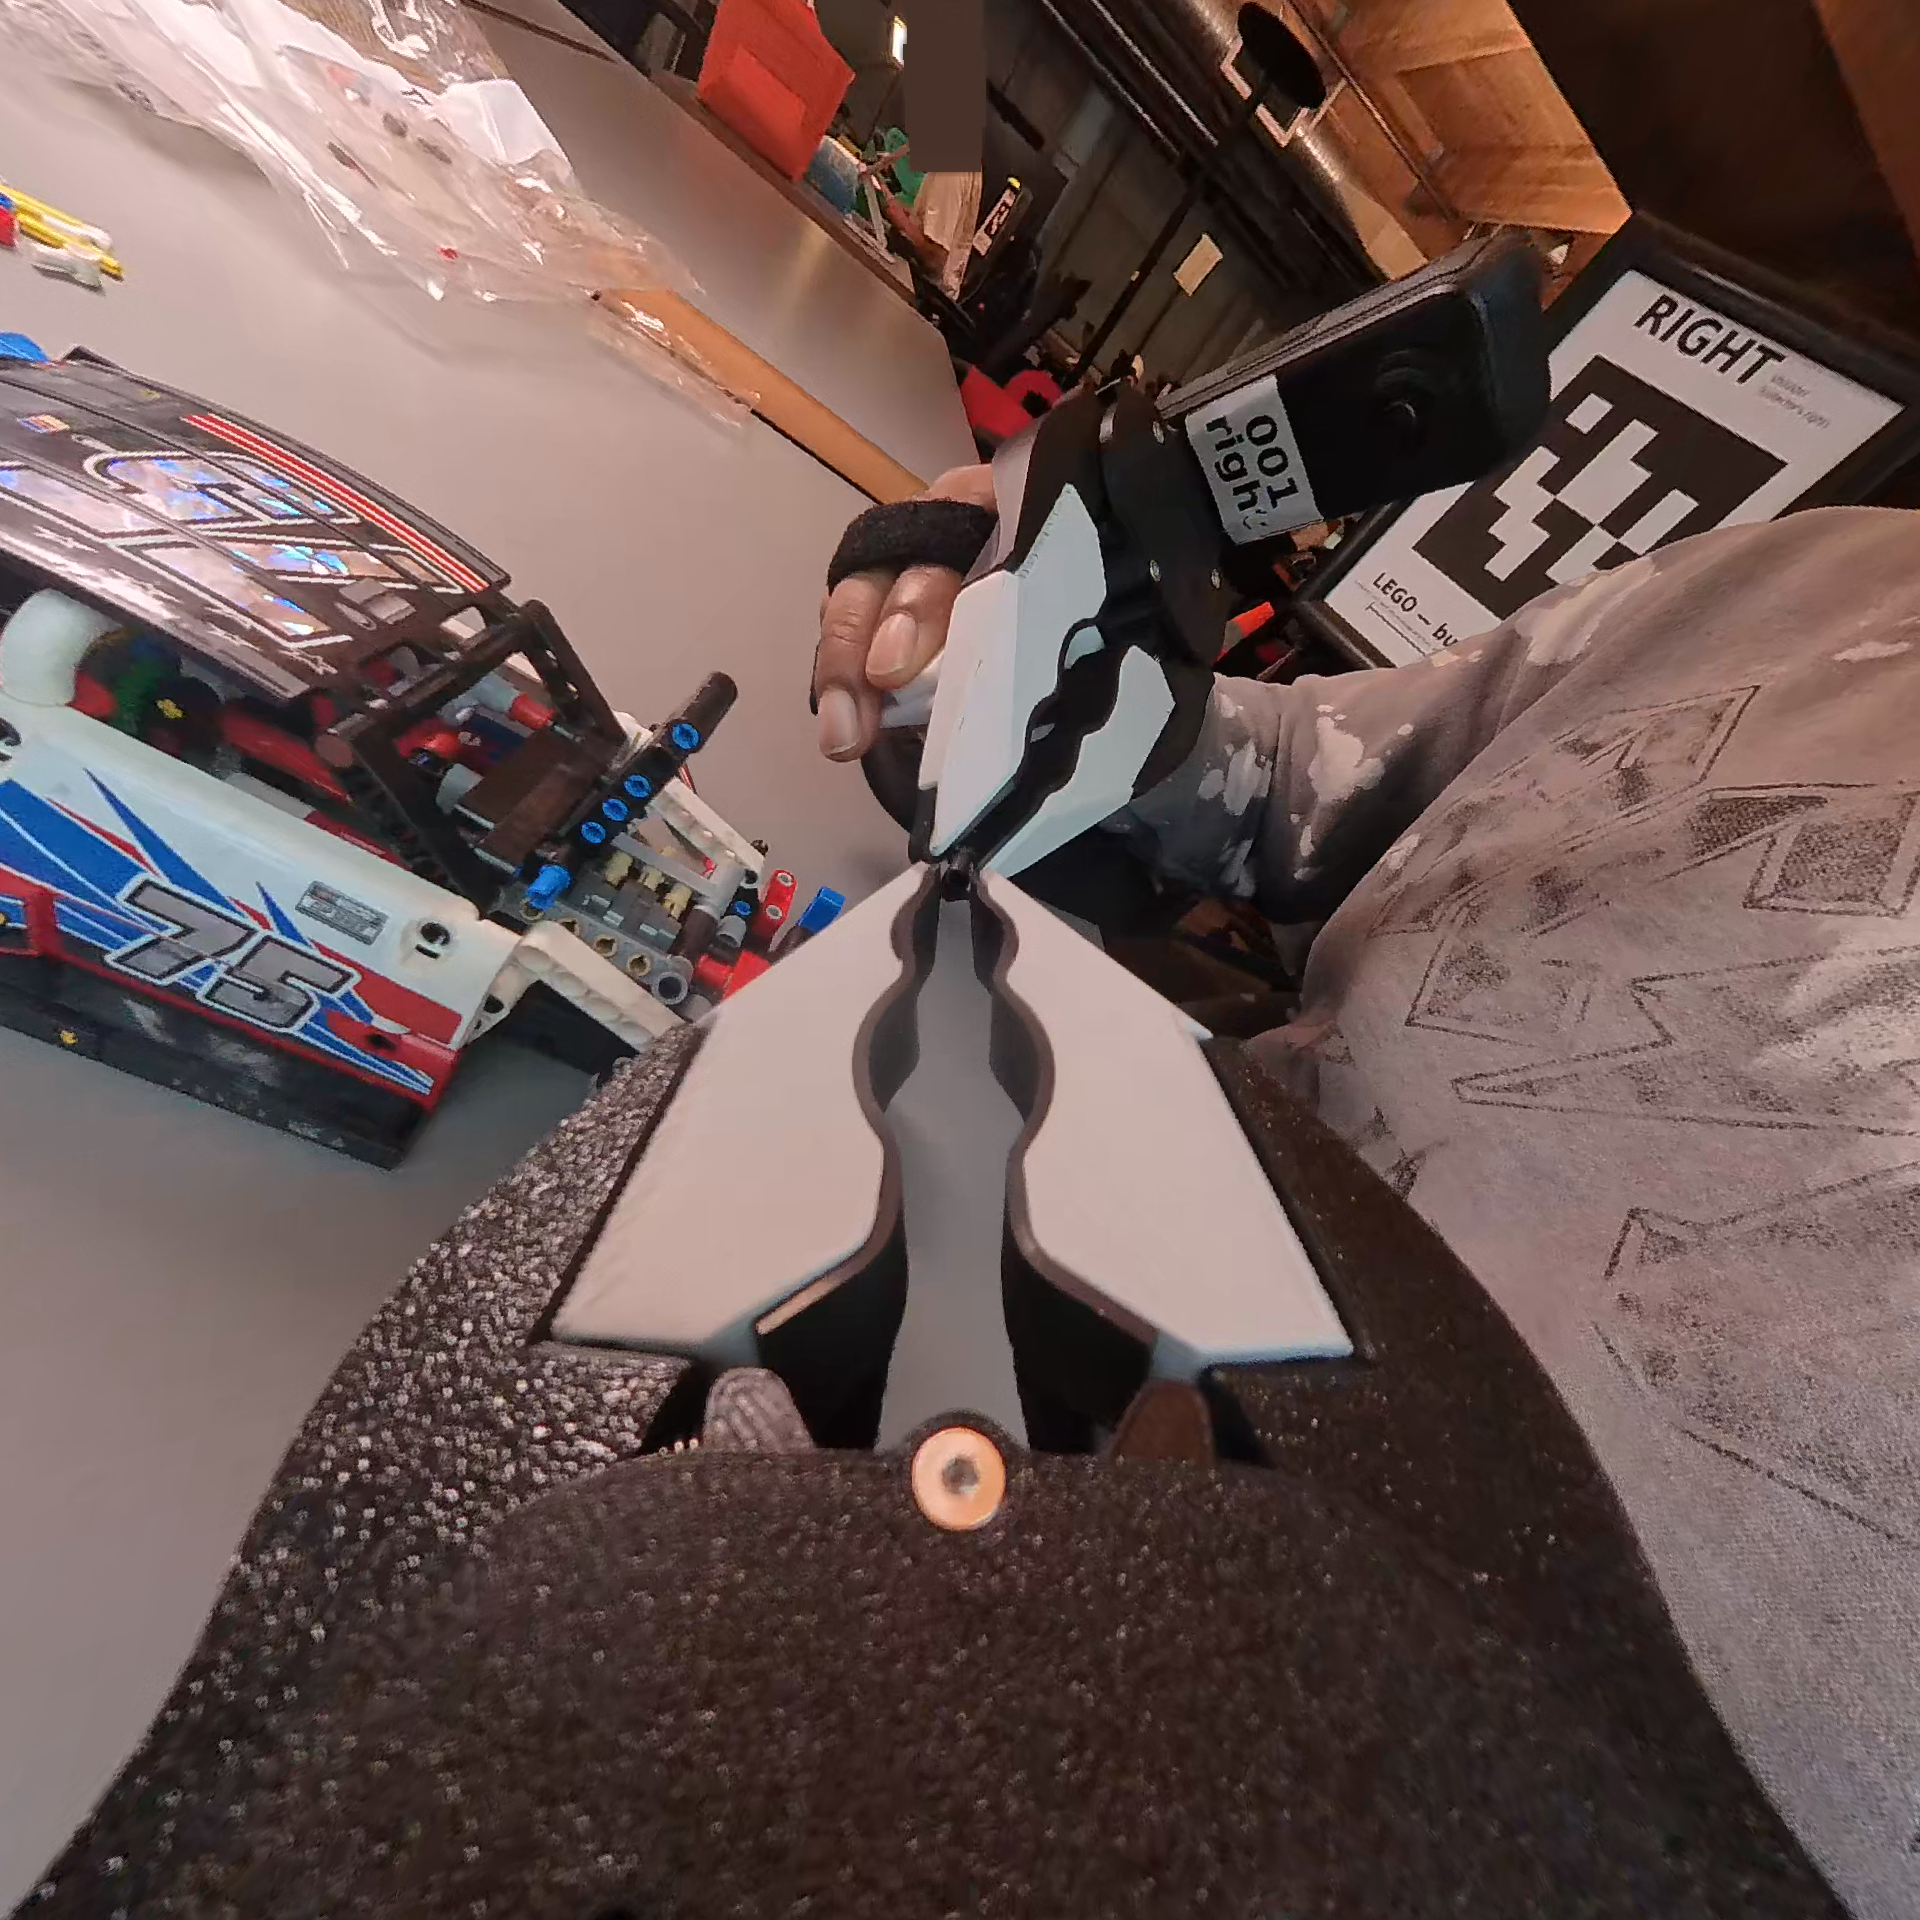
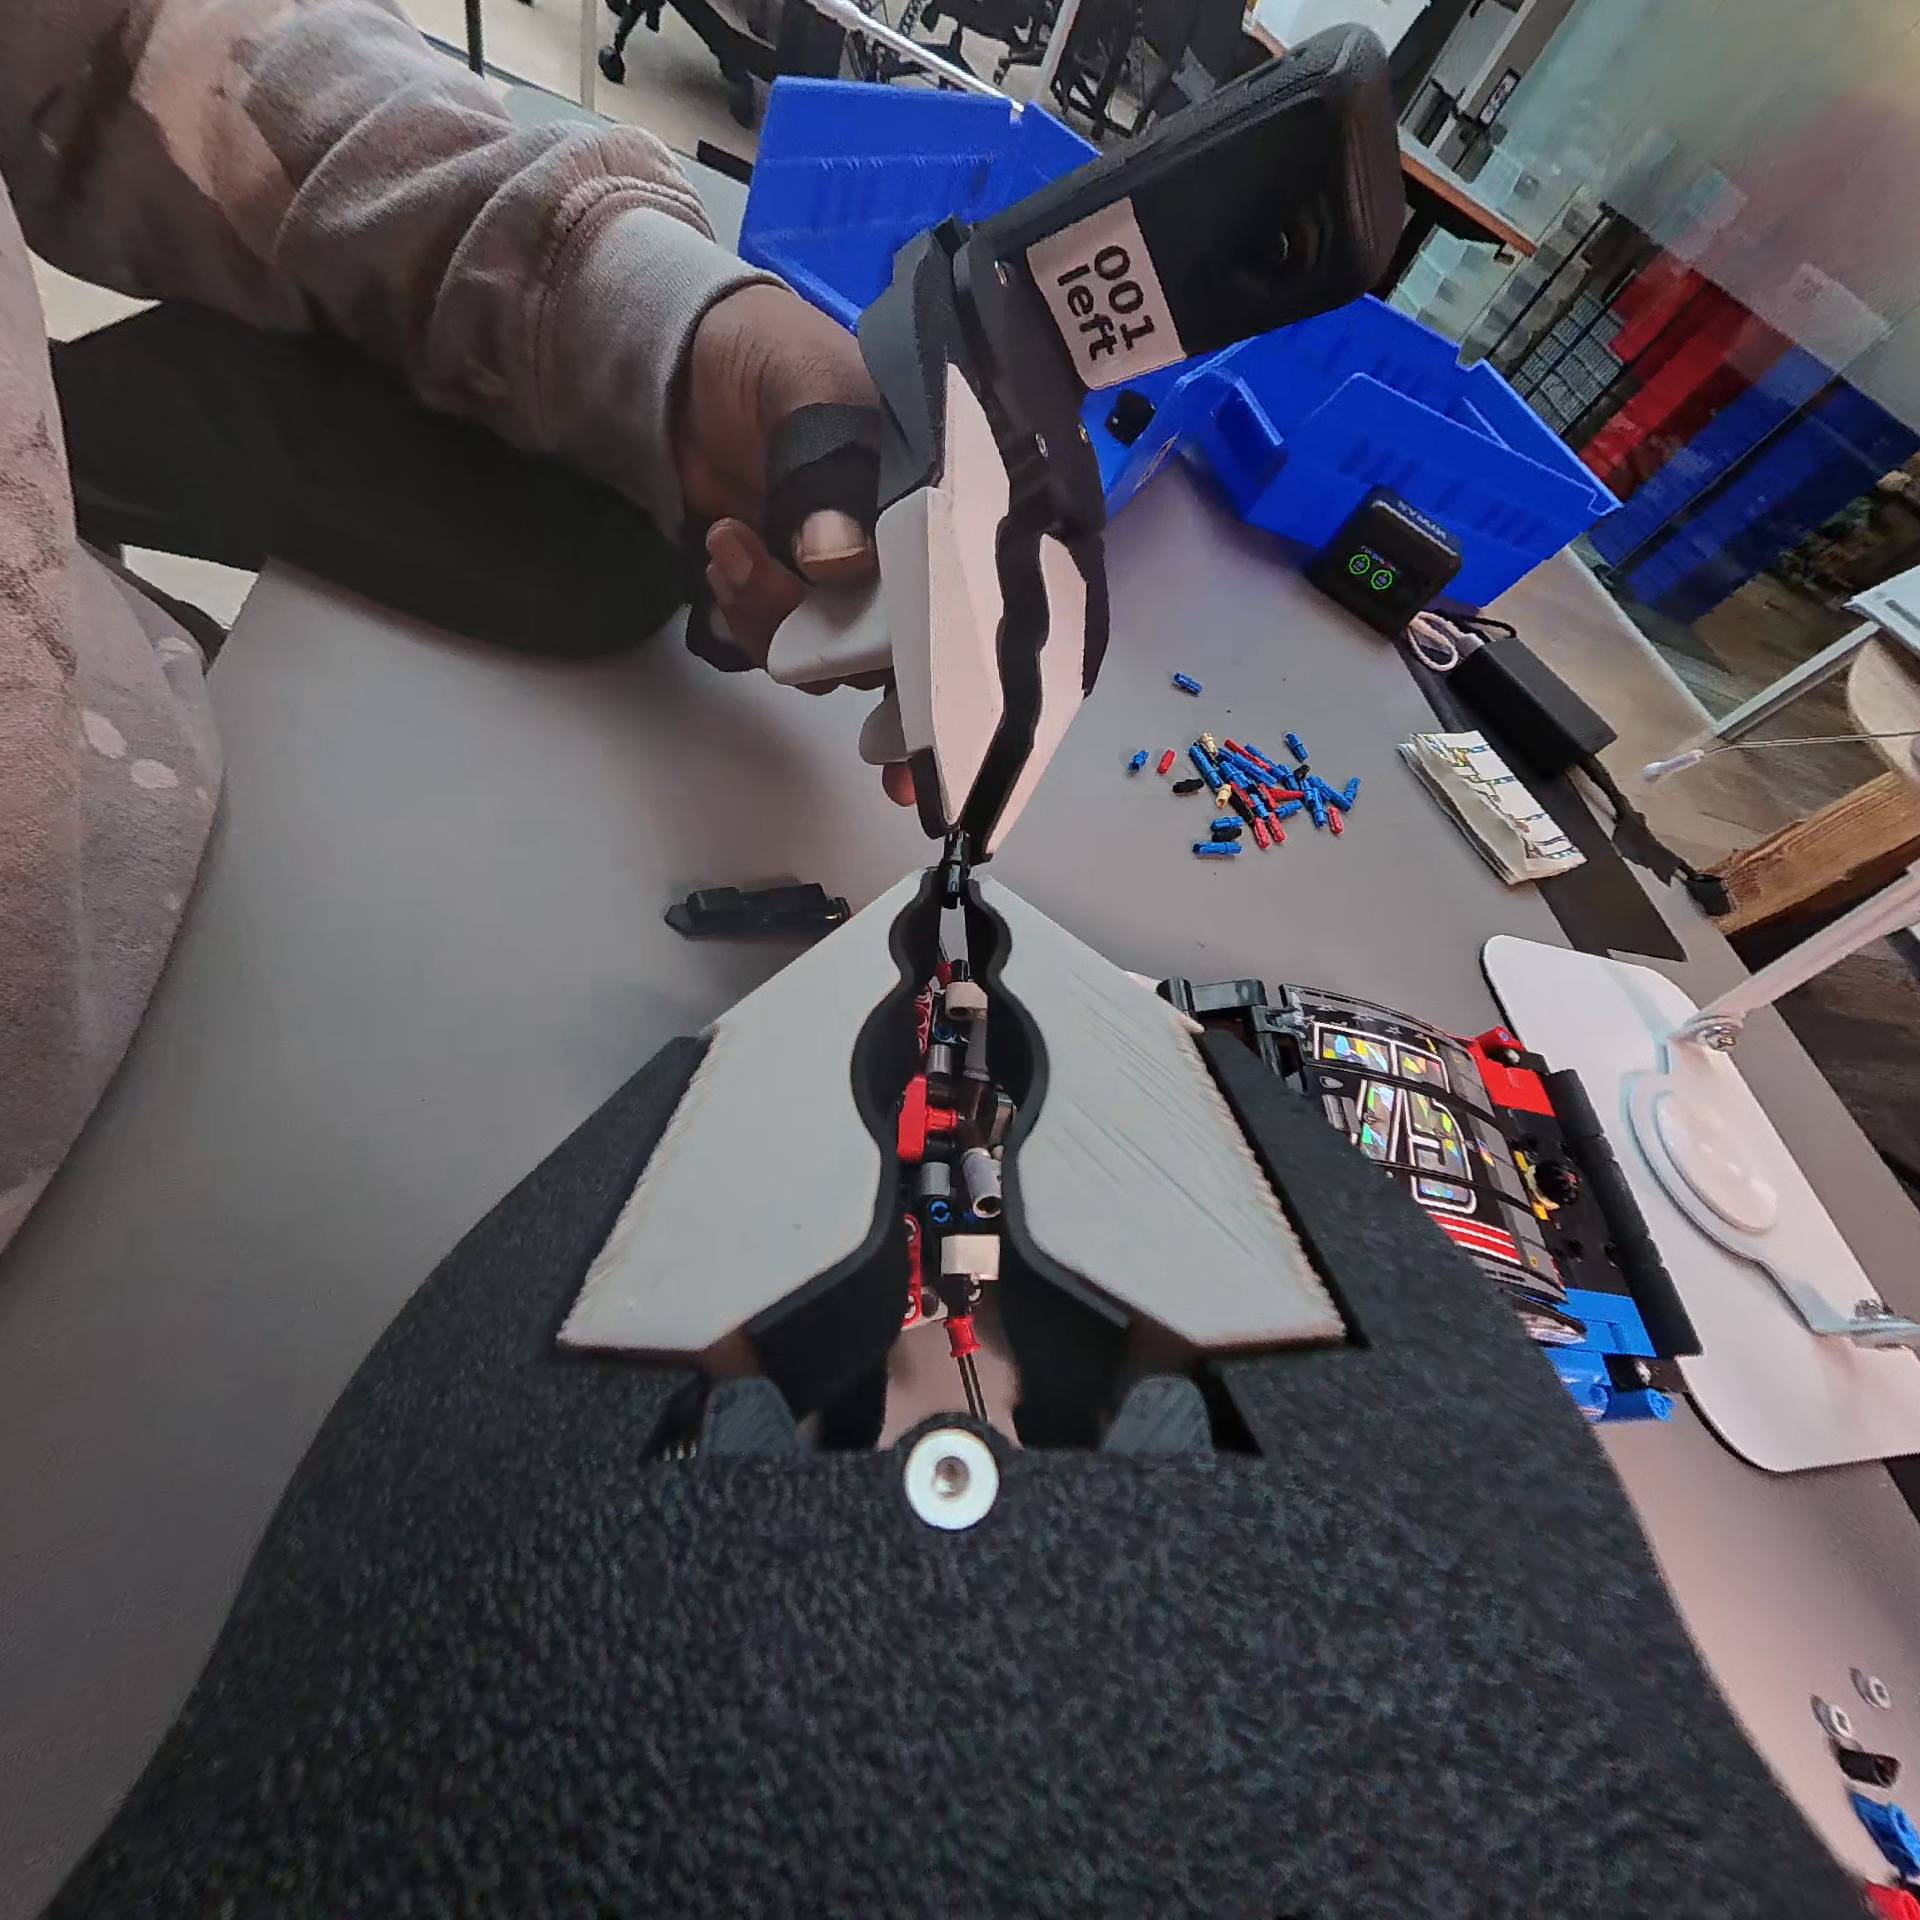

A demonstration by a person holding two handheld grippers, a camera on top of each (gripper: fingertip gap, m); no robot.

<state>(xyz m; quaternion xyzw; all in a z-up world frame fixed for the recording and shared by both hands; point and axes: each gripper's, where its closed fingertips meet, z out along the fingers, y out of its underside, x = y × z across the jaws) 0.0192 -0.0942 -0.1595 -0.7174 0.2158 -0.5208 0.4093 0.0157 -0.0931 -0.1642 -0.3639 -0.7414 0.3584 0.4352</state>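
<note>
The left hand-held gripper (image 1: 953,881) and right hand-held gripper (image 2: 954,881) meet tip to tip above the grey surface (image 2: 468,831), both clamped on one small black plastic pin (image 1: 954,878). A white, red and blue brick-built race car (image 1: 260,831) sits just left of the left one.

A grey counter (image 2: 436,852) runs wide under soft, even light. At its far right stand blue plastic bins (image 2: 1382,436), and beyond them a glass partition (image 2: 1714,166) gives onto red and blue racking (image 2: 1745,416). Far off, office chairs (image 2: 727,42) stand on the floor. On the other side a second long bench (image 1: 831,197) carries a red bin (image 1: 774,73), with wood panelling (image 1: 1475,104) behind.
</note>
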